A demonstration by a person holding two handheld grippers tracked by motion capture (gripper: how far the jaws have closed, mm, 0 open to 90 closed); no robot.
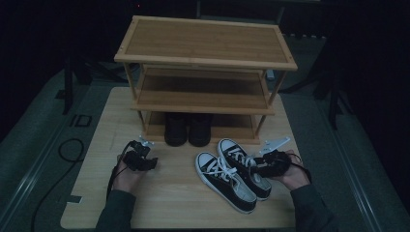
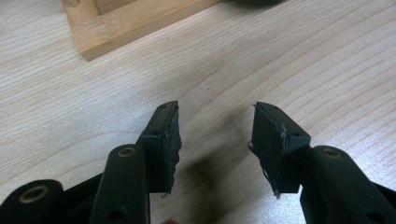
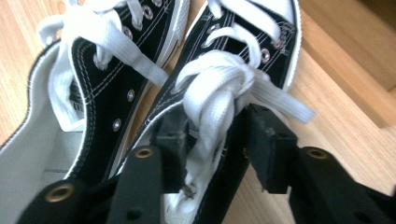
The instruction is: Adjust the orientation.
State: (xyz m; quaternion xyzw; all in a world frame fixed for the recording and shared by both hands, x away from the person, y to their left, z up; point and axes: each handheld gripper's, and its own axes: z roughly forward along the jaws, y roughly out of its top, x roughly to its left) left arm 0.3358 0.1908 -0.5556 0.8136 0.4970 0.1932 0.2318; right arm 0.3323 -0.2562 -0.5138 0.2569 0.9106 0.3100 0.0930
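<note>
Sleeves: my two forearms enter from the bottom edge of the high view, one at each side of the desk point(image 1: 183, 203).
Left gripper point(image 1: 153, 163): I hold it low over bare wood at the desk's left half; in the left gripper view point(image 2: 215, 142) its jaws stand wide apart with nothing between them.
Right gripper point(image 1: 255, 169): I hold it at the right sneaker point(image 1: 243, 166); in the right gripper view point(image 3: 215, 147) the jaws sit either side of that shoe's wall and the knotted white lace point(image 3: 224, 88), and I cannot tell whether they are pinching yet.
Left sneaker point(image 1: 225, 182): black canvas, white toe cap and laces, lying on the desk just beside its mate, toes pointing toward the rack.
Right sneaker, close view point(image 3: 243, 56): tongue and eyelets visible, the left sneaker point(image 3: 88, 79) touching or nearly touching alongside it.
Shoe rack point(image 1: 205, 46): three-tier bamboo, standing at the far side of the desk.
Dark boots point(image 1: 188, 129): a pair on the rack's bottom shelf, toes toward me.
Rack corner point(image 2: 116, 28): seen at the top of the left gripper view, near that gripper.
</note>
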